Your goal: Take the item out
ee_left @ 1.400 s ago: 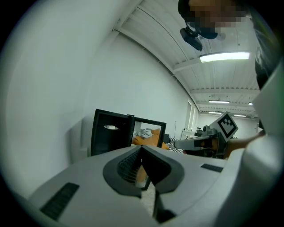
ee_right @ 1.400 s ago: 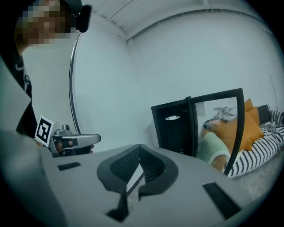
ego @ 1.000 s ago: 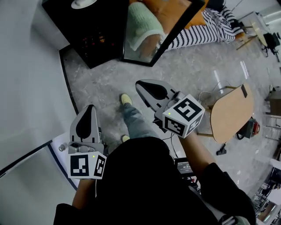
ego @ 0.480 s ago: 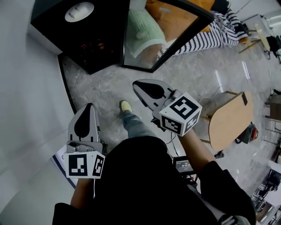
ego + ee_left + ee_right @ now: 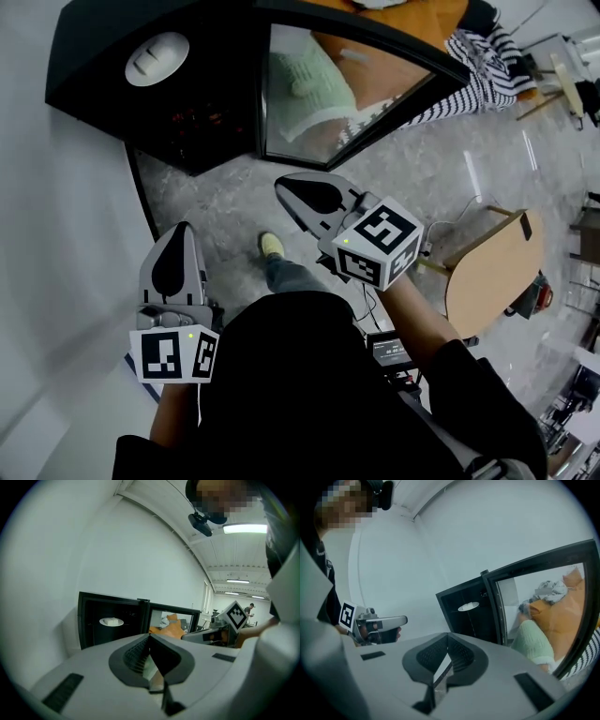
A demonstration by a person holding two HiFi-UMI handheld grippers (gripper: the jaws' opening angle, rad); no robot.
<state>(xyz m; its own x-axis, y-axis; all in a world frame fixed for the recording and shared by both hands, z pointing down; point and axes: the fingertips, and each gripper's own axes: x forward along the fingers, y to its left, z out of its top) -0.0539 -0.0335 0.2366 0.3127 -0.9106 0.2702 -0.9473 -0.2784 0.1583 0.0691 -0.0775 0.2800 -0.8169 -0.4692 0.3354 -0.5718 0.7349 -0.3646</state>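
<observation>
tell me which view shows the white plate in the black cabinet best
The head view: the white plate appears largest there, its whole oval face visible inside the black cabinet. The left gripper view shows it smaller and nearly edge-on; the right gripper view shows only a thin sliver.

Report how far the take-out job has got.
Done: the cabinet door stands open. In hand: nothing; the left gripper and right gripper are shut, empty, short of the cabinet. Left: reach in and bring out the white plate with its item.
</observation>
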